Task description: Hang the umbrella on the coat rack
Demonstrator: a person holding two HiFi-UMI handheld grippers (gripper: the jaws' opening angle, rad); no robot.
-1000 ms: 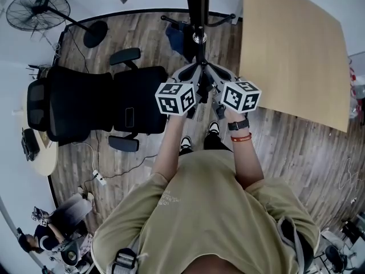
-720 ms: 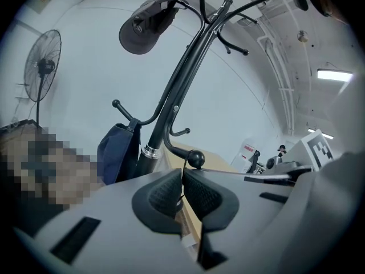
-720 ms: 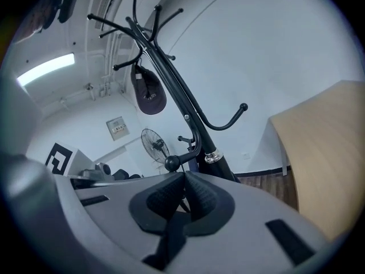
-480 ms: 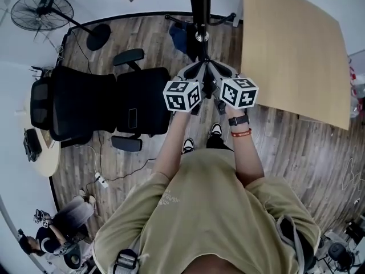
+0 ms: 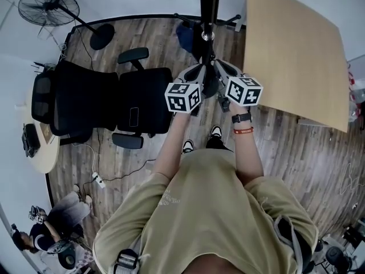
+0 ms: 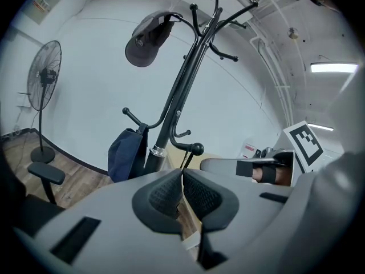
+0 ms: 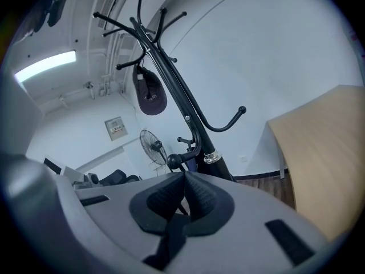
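By the coat rack (image 6: 177,104), left tongs (image 6: 182,173) pinch a thin cord (image 6: 187,160).

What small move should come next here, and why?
Probably nudge both grippers forward and slightly down, so the cord settles behind the ball tip of the hook. The left gripper and right gripper are shut on the thin cord, which already reaches up to that hook on the rack.

We're in a plain white-walled (image 6: 85,96) room with a wood plank floor (image 5: 296,147), a black office chair (image 5: 85,101) on the left, a pedestal fan (image 5: 48,7) behind it, a big light wooden tabletop (image 5: 291,50) on the right, and a strip light (image 6: 333,67) glowing overhead.
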